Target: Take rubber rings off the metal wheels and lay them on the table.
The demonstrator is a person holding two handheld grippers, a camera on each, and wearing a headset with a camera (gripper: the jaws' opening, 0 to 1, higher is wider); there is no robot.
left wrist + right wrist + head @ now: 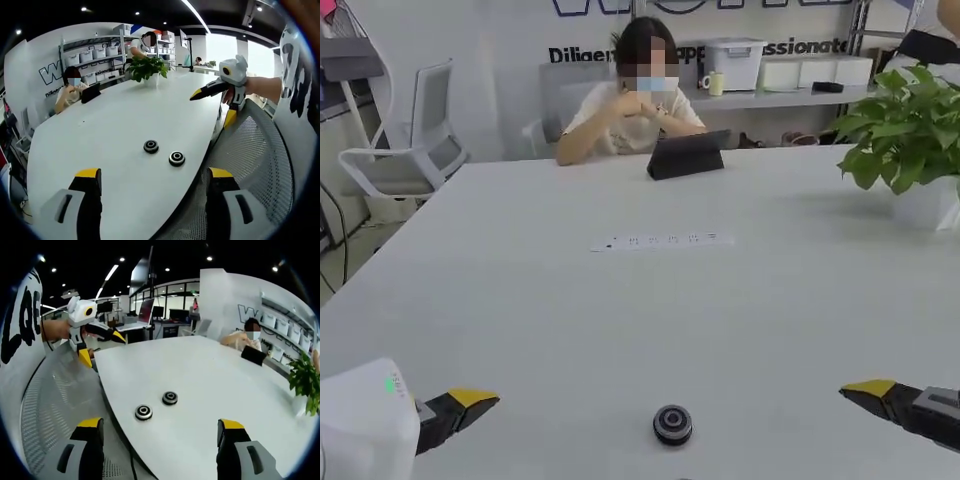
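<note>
Claws (154, 173) (160, 423) agape; wheels (151, 146) (176, 158) flat, axles upright.

Setting: open-plan office.
Furniture: white meeting table (770, 320), swivel chair (415, 150).
Storage: shelves of bins (97, 52).
Equipment: desk monitors (147, 310), power strip (660, 240).
Signage: wall lettering (580, 55).

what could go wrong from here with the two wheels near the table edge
1. The wheel nearer the edge lies near the rim of the table; a nudge might send it off.
2. The second wheel sits just beside it, so reaching for one may knock the other.
3. The left gripper and right gripper have jaws wide open; on small wheels they might push rather than grip.
</note>
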